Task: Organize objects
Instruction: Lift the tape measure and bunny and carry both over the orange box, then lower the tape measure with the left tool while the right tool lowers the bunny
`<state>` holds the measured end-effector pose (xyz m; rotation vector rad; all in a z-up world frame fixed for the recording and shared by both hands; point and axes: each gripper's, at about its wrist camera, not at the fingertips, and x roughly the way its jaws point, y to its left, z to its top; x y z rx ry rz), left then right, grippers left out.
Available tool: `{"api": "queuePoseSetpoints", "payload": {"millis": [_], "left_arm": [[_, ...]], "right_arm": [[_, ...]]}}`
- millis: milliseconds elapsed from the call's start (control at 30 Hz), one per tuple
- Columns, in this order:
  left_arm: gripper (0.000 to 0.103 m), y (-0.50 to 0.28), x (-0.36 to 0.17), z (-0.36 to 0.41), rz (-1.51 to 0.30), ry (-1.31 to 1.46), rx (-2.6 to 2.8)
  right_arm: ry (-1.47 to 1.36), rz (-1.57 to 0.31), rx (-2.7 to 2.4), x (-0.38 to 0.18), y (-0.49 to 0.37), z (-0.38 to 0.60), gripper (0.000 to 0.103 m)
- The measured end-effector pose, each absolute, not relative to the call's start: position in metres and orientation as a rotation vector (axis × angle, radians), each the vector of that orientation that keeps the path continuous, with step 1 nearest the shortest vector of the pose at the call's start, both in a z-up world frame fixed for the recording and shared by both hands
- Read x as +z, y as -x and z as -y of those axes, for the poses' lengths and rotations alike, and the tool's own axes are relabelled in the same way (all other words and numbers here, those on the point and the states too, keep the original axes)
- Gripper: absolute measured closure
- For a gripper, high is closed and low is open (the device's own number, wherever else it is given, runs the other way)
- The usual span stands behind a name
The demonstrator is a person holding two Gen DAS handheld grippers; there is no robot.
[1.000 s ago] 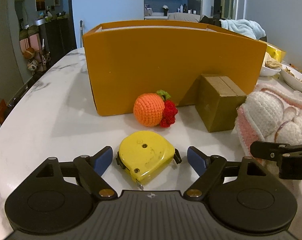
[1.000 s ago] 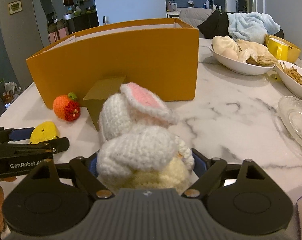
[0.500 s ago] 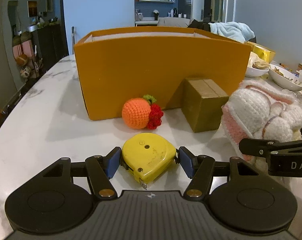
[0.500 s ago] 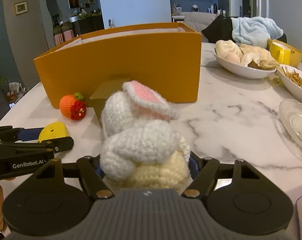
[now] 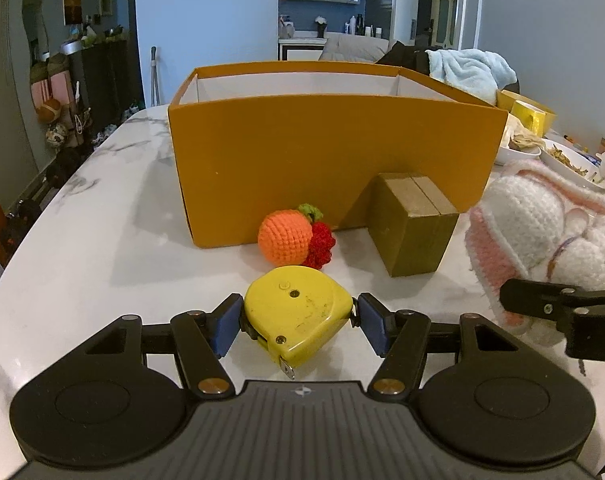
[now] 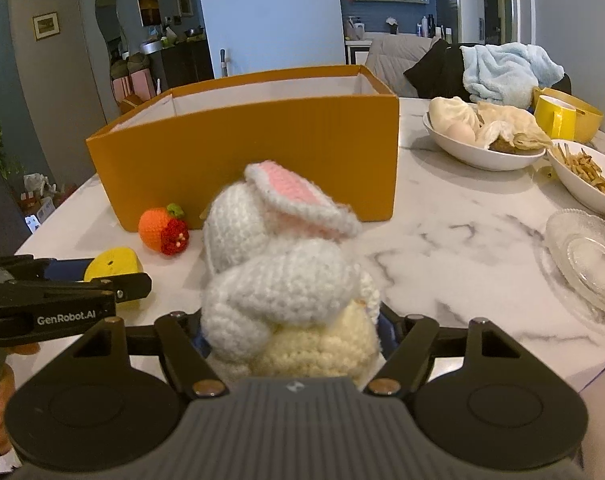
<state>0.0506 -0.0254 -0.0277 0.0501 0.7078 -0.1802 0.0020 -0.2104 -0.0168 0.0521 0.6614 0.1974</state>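
Note:
My left gripper is shut on a yellow tape measure and holds it above the marble table, in front of the open orange box. My right gripper is shut on a white and pink crochet bunny, also raised; the bunny shows at the right of the left wrist view. A crochet orange with a red berry and a small brown cardboard box lie against the orange box's front wall. The left gripper also appears at the left of the right wrist view.
The marble table carries a white bowl of buns, a bowl of fries, a glass dish and a yellow mug on the right. A blue towel lies on a chair behind.
The left gripper closed on the tape measure and lifted it. Both grippers rose with their objects, so the inside of the orange box now shows.

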Motion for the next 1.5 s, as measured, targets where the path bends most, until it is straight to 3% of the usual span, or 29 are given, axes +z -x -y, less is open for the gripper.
{"api": "queuePoseSetpoints", "payload": {"millis": [433, 733, 1067, 1500], "left_arm": [[0.03, -0.065, 0.049, 0.025, -0.588, -0.051, -0.212], [0.03, -0.123, 0.093, 0.033, -0.506, -0.066, -0.172], [0.03, -0.201, 0.061, 0.032, -0.646, -0.047, -0.098], [0.03, -0.241, 0.025, 0.036, -0.797, -0.065, -0.066]], "right_arm": [[0.0, -0.562, 0.255, 0.052, -0.008, 0.203, 0.028], [0.008, -0.505, 0.295, 0.106, -0.07, 0.195, 0.028], [-0.111, -0.678, 0.28, 0.09, -0.184, 0.194, 0.028], [-0.027, -0.814, 0.231, 0.049, -0.241, 0.184, 0.028]]}}
